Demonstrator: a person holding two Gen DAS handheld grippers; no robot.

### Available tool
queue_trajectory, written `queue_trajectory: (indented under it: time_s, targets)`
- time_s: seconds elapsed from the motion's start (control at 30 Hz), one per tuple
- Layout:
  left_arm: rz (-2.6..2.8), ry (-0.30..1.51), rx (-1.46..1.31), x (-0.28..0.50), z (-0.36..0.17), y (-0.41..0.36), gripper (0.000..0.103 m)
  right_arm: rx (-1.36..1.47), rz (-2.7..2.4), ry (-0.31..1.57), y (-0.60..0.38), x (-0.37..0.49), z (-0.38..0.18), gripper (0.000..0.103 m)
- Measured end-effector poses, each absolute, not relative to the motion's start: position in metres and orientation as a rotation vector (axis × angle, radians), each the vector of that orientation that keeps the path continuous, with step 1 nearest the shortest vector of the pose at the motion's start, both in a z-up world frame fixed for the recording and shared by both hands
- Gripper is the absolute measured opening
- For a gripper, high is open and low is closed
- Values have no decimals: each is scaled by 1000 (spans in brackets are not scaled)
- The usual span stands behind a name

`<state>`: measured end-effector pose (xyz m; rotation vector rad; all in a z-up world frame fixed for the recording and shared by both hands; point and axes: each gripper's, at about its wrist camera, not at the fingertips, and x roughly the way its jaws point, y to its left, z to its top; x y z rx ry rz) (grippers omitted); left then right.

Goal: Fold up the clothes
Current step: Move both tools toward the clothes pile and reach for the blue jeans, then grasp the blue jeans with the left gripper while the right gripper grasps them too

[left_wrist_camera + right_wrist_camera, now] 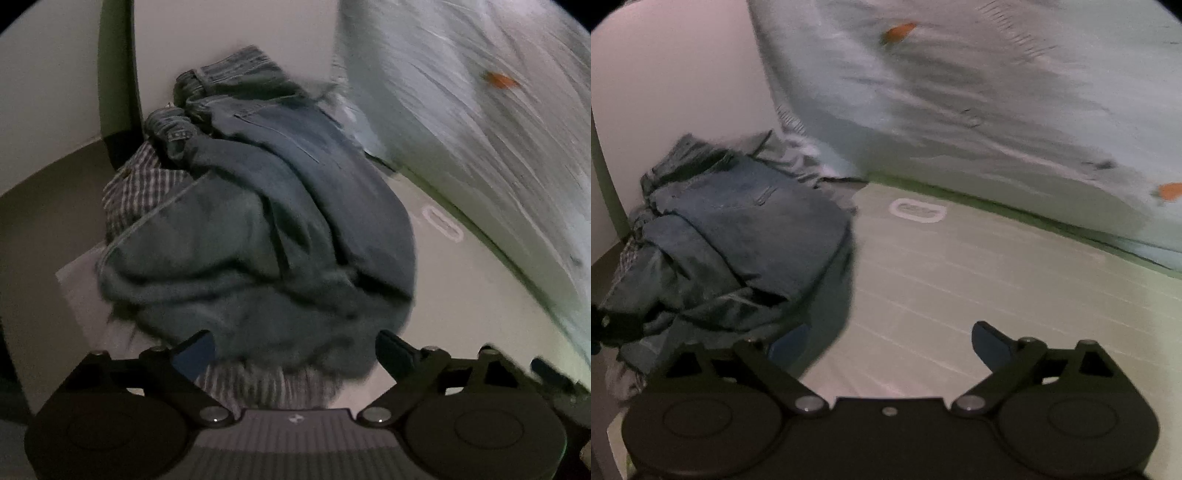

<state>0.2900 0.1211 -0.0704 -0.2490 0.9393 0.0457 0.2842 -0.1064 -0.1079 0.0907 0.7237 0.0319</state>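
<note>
**Both grippers approaching a heap of unfolded clothes**

Left wrist view: the left gripper [295,349] stands wide, its two fingers spread apart with nothing pinched between them. Directly ahead of and below its fingertips lies the clothes pile [255,236], a crumpled mound with blue denim jeans [295,155] on top and a checked shirt [144,184] showing at the far left side of the mound; striped fabric also shows just under the gripper's body. Whether the fingertips touch the cloth cannot be told; the frame is blurred.

Right wrist view: the right gripper [888,345] is likewise wide and empty. The pile sits ahead and to its left, the left finger just beside the pile's near edge; ahead and to its right stretches the pale mat [979,280], bare of clothing. Beyond the mat rises a light bedsheet [960,92] with orange marks.

Judged stage: reaching in to pick one garment; no fold has begun.

Risks from here:
- Closing into the mound blindly may catch several layers at once, dragging jeans and shirt out together.
- A grip on a loose mid-fold instead of a waistband or hem would leave the garment bunched when lifted.
- The dim, smeared views suggest haste; a fast closure could miss the cloth altogether.
</note>
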Motion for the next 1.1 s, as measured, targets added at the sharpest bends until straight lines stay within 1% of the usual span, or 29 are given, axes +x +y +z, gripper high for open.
queue_trajectory:
  time_s: [0.07, 0.13, 0.17, 0.23, 0.27, 0.3, 0.33, 0.37, 0.4, 0.43, 0.47, 0.5, 0.53, 0.57, 0.6, 0.73, 0.8, 0.83, 0.97, 1.0, 1.1]
  targets:
    - [57, 939, -255, 312, -76, 125, 84, 108, 66, 734, -94, 303, -112, 88]
    - [59, 934, -265, 329, -81, 127, 74, 125, 105, 744, -80, 321, -117, 85]
    - [51, 933, -279, 337, -83, 129, 71, 132, 122, 750, -73, 329, -121, 82]
    - [24, 938, -311, 350, -88, 132, 55, 130, 143, 773, -60, 342, -129, 78]
    - [8, 942, -324, 355, -90, 133, 52, 129, 151, 788, -54, 347, -134, 73]
    - [-6, 945, -331, 359, -92, 133, 46, 128, 159, 805, -47, 353, -140, 66]
    - [-16, 948, -331, 363, -95, 132, 37, 127, 161, 822, -43, 357, -145, 63]
    - [-24, 952, -325, 367, -97, 130, 33, 126, 162, 838, -40, 361, -150, 58]
    - [-24, 956, -311, 370, -100, 127, 29, 127, 157, 857, -37, 366, -156, 52]
    - [-16, 961, -299, 373, -103, 125, 28, 139, 156, 869, -38, 369, -160, 50]
    - [-8, 964, -288, 376, -106, 124, 26, 154, 155, 880, -38, 371, -163, 45]
    - [-3, 967, -282, 377, -108, 124, 23, 165, 162, 886, -40, 372, -165, 37]
    - [3, 969, -277, 379, -110, 125, 19, 175, 169, 890, -41, 373, -165, 32]
    - [9, 971, -274, 379, -111, 125, 17, 178, 182, 893, -43, 373, -165, 20]
    - [13, 971, -275, 379, -111, 126, 15, 167, 197, 891, -43, 371, -165, 13]
    - [30, 955, -255, 376, -109, 123, 11, 151, 222, 857, -55, 357, -159, 9]
    - [30, 935, -228, 370, -105, 119, 3, 203, 205, 828, -69, 347, -153, 8]
    - [27, 926, -219, 368, -102, 117, 1, 225, 196, 809, -76, 341, -150, 8]
    - [15, 883, -203, 352, -86, 108, 1, 222, 166, 712, -92, 311, -127, 6]
    - [15, 869, -195, 346, -81, 106, 1, 207, 158, 683, -95, 302, -120, 0]
    - [13, 818, -164, 327, -65, 99, 0, 127, 112, 580, -105, 275, -95, 1]
